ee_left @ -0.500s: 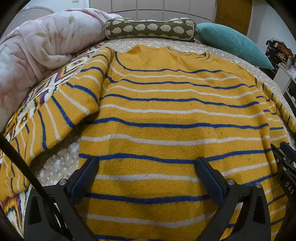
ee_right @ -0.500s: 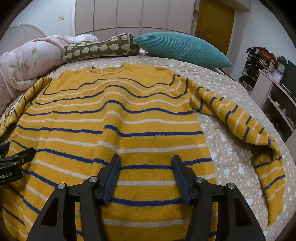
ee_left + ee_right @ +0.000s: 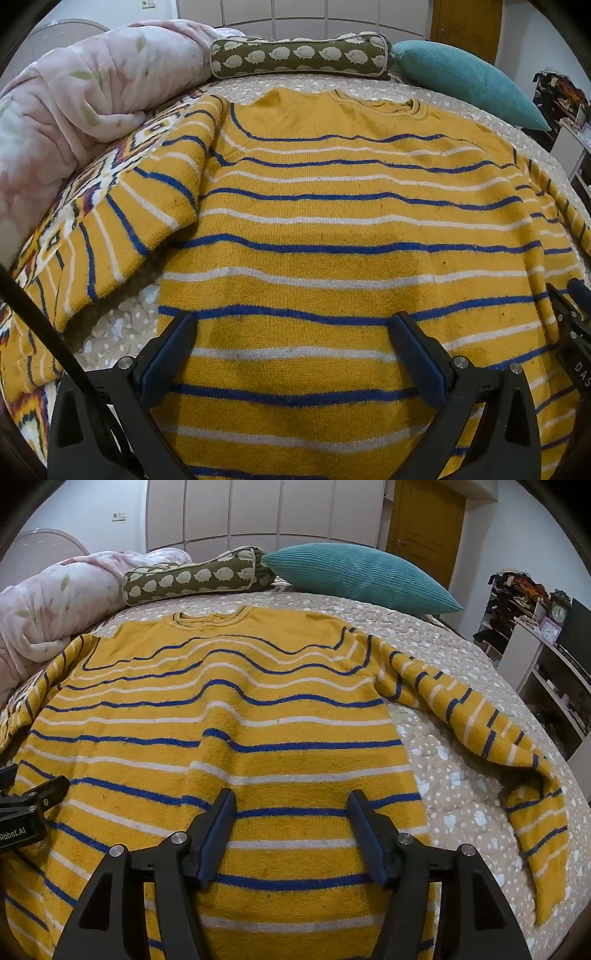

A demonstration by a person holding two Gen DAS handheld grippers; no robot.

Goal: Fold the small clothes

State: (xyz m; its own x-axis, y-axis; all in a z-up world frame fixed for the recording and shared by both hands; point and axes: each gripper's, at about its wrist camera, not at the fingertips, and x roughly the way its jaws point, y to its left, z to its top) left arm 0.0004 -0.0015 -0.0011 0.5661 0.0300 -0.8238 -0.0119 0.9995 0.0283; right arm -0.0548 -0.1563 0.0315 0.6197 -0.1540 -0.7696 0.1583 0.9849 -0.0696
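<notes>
Below both frames' bottom edges, the mustard knitted sweater with blue and white stripes (image 3: 221, 746) is cut off; its collar points upward. Left gripper (image 3: 295, 354) and right gripper (image 3: 291, 834) are spread, pinching nothing.

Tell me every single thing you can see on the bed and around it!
yellow knitted sweater with blue and white stripes: one, spread flat on the bed, sleeves out to both sides
beige dotted bedspread: one, under the sweater
pink floral quilt: one, bunched, far left
olive bolster with hedgehog print: one, at the bed's head
teal ribbed pillow: one, beside the bolster
patterned blanket: one, multicoloured, left edge
shelves: white, right of the bed
wooden door: one, brown, behind
left gripper: black, open above the sweater
right gripper: black, open above the sweater
</notes>
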